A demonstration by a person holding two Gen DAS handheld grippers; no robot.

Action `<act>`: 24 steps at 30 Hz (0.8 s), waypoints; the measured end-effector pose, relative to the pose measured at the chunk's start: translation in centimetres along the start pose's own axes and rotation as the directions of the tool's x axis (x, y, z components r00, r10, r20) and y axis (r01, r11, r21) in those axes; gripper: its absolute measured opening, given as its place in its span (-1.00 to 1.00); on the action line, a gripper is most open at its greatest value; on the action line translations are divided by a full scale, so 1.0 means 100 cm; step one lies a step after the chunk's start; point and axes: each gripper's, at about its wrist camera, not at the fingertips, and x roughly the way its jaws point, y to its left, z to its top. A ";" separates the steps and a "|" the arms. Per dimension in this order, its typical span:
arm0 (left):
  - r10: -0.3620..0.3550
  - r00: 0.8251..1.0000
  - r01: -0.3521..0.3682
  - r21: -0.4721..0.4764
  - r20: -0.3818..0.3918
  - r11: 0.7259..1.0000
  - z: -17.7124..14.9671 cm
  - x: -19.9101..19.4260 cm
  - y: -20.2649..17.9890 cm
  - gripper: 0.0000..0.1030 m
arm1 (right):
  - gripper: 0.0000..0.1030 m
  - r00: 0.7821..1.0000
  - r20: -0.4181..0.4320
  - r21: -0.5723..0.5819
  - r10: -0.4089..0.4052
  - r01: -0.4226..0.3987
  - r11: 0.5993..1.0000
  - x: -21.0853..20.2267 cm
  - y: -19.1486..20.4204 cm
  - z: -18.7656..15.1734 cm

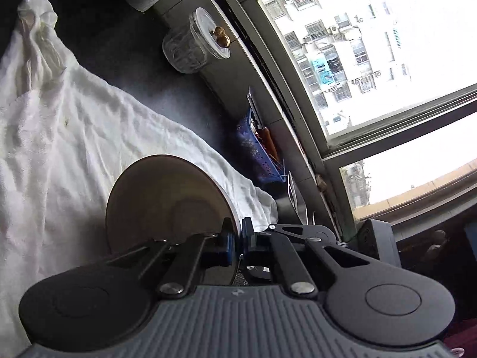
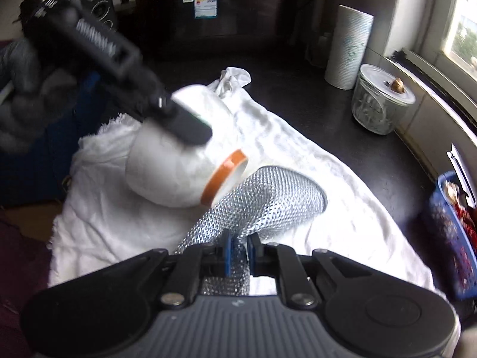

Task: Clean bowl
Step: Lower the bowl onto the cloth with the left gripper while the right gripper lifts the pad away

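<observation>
My left gripper (image 1: 238, 240) is shut on the rim of the bowl (image 1: 167, 197), held tilted above the white cloth (image 1: 74, 137). In the right wrist view the bowl (image 2: 167, 176) is white with an orange rim band, lying on its side in the air, with the left gripper (image 2: 179, 122) clamped on its far rim. My right gripper (image 2: 238, 253) is shut on a silver mesh scouring cloth (image 2: 268, 203), which hangs forward just below the bowl's mouth.
A white cloth (image 2: 298, 161) covers the dark counter. A lidded glass jar (image 2: 378, 101) and a paper roll (image 2: 347, 47) stand by the window. A blue basket (image 2: 450, 229) sits at the right. A dark appliance (image 2: 214, 3) stands at the back.
</observation>
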 end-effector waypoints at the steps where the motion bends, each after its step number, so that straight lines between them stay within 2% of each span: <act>1: -0.004 1.000 0.004 0.005 -0.008 1.000 0.001 0.001 0.000 -0.90 | -0.76 1.000 -0.001 -0.019 0.002 -0.002 1.000 0.003 0.000 0.002; 5: -0.003 0.996 0.010 0.079 -0.091 0.997 0.014 0.011 -0.005 -0.89 | -0.76 0.998 0.022 -0.151 0.056 -0.052 0.987 0.008 0.008 0.006; 10: -0.006 0.970 0.051 0.181 -0.242 0.982 0.030 0.021 -0.007 -0.88 | -0.77 0.990 0.023 -0.417 0.142 -0.119 0.901 -0.003 0.027 -0.001; 13: 0.011 0.951 0.067 0.241 -0.309 0.968 0.031 0.026 -0.012 -0.87 | -0.81 0.991 0.007 -0.480 0.130 -0.111 0.870 0.000 0.027 -0.003; 15: 0.023 0.944 0.069 0.265 -0.329 0.962 0.031 0.028 -0.015 -0.88 | -0.80 0.995 0.008 -0.453 0.096 -0.082 0.888 0.005 0.020 -0.001; 17: 0.024 0.944 0.070 0.271 -0.329 0.960 0.032 0.029 -0.015 -0.88 | -0.80 0.998 -0.002 -0.459 0.064 -0.058 0.887 0.010 0.019 0.001; 20: 0.005 0.948 0.081 0.257 -0.317 0.963 0.033 0.027 -0.012 -0.88 | -0.80 0.996 -0.010 -0.477 0.086 -0.081 0.875 0.016 0.026 0.004; 24: -0.008 0.958 0.072 0.216 -0.285 0.974 0.035 0.024 -0.007 -0.86 | -0.80 0.995 -0.014 -0.537 0.103 -0.095 0.839 0.020 0.038 0.006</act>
